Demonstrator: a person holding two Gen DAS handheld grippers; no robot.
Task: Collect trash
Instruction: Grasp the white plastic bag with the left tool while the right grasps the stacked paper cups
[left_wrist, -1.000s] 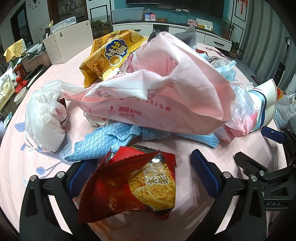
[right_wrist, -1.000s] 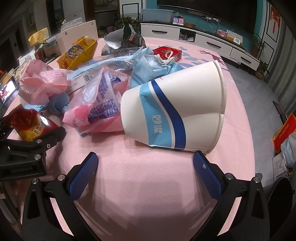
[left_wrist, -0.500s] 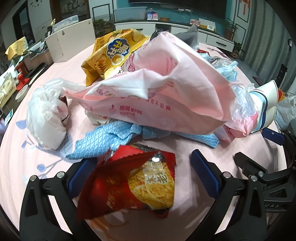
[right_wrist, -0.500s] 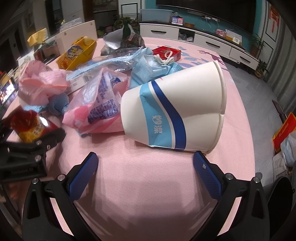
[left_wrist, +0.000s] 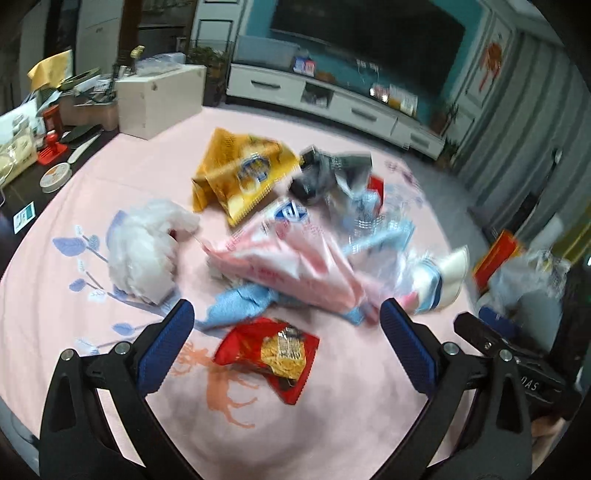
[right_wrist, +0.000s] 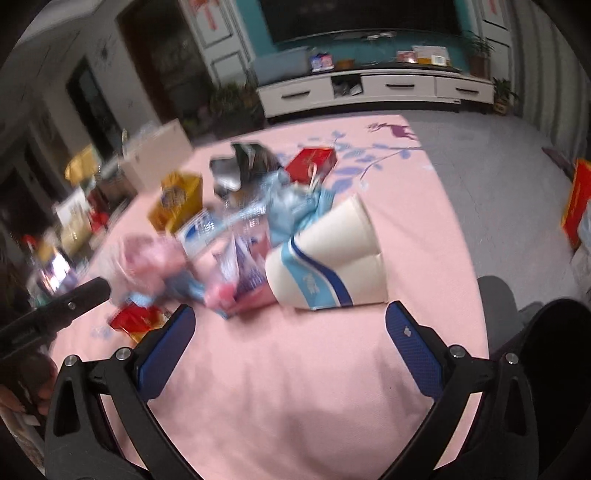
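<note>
Both grippers have pulled back and up since a second ago. Left gripper (left_wrist: 286, 336) hangs spread and empty, the red snack packet (left_wrist: 269, 352) flat on the bench (left_wrist: 74, 206) between its fingers; it looks dropped, so the next move is another pinch. Right gripper (right_wrist: 290, 332) is spread too, just short of the 2 stacked paper cups (right_wrist: 328, 258). Behind lie a pink bag (left_wrist: 295, 258), blue cloth (left_wrist: 240, 301), yellow packet (left_wrist: 240, 173) and white bag (left_wrist: 144, 247), crowding any reach.
</note>
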